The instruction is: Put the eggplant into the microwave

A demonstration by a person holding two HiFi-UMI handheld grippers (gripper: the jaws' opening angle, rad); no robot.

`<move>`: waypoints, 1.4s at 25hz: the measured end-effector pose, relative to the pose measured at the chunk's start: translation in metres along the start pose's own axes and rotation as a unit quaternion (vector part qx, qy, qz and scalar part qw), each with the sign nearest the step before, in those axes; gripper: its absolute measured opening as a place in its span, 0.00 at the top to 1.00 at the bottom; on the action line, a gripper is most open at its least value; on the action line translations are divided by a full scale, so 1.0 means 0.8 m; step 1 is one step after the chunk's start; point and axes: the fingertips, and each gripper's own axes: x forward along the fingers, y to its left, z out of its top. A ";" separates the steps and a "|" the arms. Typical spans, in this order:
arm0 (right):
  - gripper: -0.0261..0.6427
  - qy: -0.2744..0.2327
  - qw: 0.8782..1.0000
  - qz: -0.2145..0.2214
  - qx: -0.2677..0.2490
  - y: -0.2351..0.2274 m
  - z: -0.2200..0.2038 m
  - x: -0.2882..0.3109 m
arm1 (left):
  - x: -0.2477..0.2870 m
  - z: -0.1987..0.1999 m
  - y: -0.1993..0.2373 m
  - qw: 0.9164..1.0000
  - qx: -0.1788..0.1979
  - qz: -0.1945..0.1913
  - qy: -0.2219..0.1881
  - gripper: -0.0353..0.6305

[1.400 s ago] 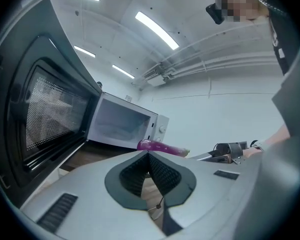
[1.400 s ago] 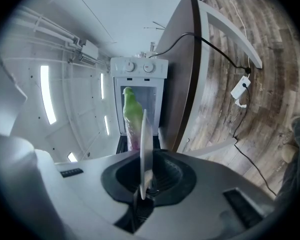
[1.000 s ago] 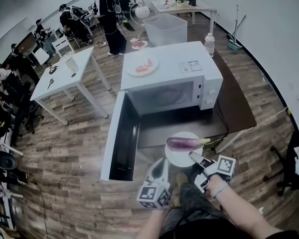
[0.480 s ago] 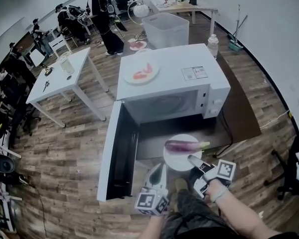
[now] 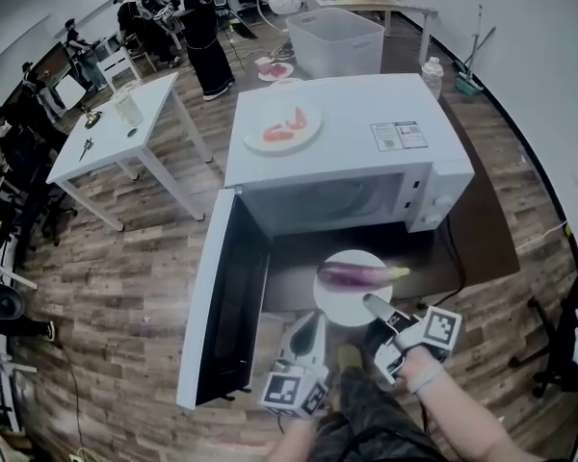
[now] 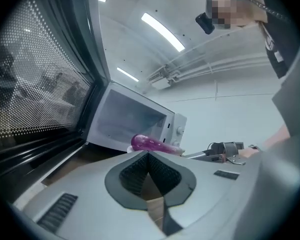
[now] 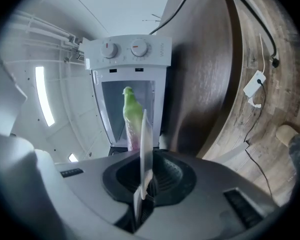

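1. A white counter (image 5: 140,133) stands at the left on the wood floor (image 5: 116,277), with a glass jar (image 5: 127,109) on it.
2. A dish (image 5: 270,145) holds red pieces.
3. A clear plastic bin (image 5: 339,41) and a bottle (image 5: 432,73) sit farther back.
4. People (image 5: 200,17) stand at the far end.

Purple eggplant (image 5: 352,275) with a green stem lies sideways on a white plate (image 5: 342,308). It's just outside the white microwave (image 5: 337,152), door wide open.

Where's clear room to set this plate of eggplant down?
The microwave cavity looks bare, bordered by the open door and the dial panel. On top, the stretch between the food plate and the label is free. Crowded before the opening: left gripper, right gripper.
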 end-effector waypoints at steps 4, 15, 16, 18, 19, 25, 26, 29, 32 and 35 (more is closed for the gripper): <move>0.92 0.002 1.000 0.001 0.000 -0.002 0.003 0.009 | 0.008 0.000 -0.003 1.000 0.002 -0.004 -0.001 0.95; 0.92 0.004 1.000 -0.003 -0.002 -0.011 0.027 0.038 | 0.032 -0.012 0.007 1.000 0.013 -0.009 0.000 0.95; 0.92 0.003 1.000 -0.001 -0.002 -0.010 0.031 0.042 | 0.035 -0.011 0.008 1.000 0.012 -0.009 -0.002 0.95; 0.92 0.001 1.000 0.002 -0.003 -0.006 0.038 0.048 | 0.038 -0.011 0.008 1.000 0.007 -0.010 -0.005 0.95; 0.92 0.001 1.000 0.003 -0.005 -0.005 0.041 0.049 | 0.039 -0.010 0.008 1.000 0.004 -0.010 -0.006 0.95; 0.92 0.000 1.000 0.007 -0.010 0.002 0.061 0.071 | 0.059 -0.011 0.012 1.000 0.009 -0.017 -0.003 0.95; 0.92 0.001 1.000 0.011 -0.010 0.003 0.064 0.077 | 0.064 -0.011 0.013 1.000 0.013 -0.020 -0.003 0.95; 0.92 0.002 1.000 0.018 -0.003 0.006 0.065 0.086 | 0.074 -0.014 0.008 0.999 0.018 -0.029 -0.001 0.95; 0.92 0.001 1.000 0.009 -0.003 -0.002 0.070 0.092 | 0.085 -0.012 0.005 0.999 0.021 -0.035 -0.004 0.95; 0.92 0.002 1.000 0.010 0.000 -0.001 0.076 0.106 | 0.096 -0.007 0.007 0.999 0.032 -0.041 -0.006 0.95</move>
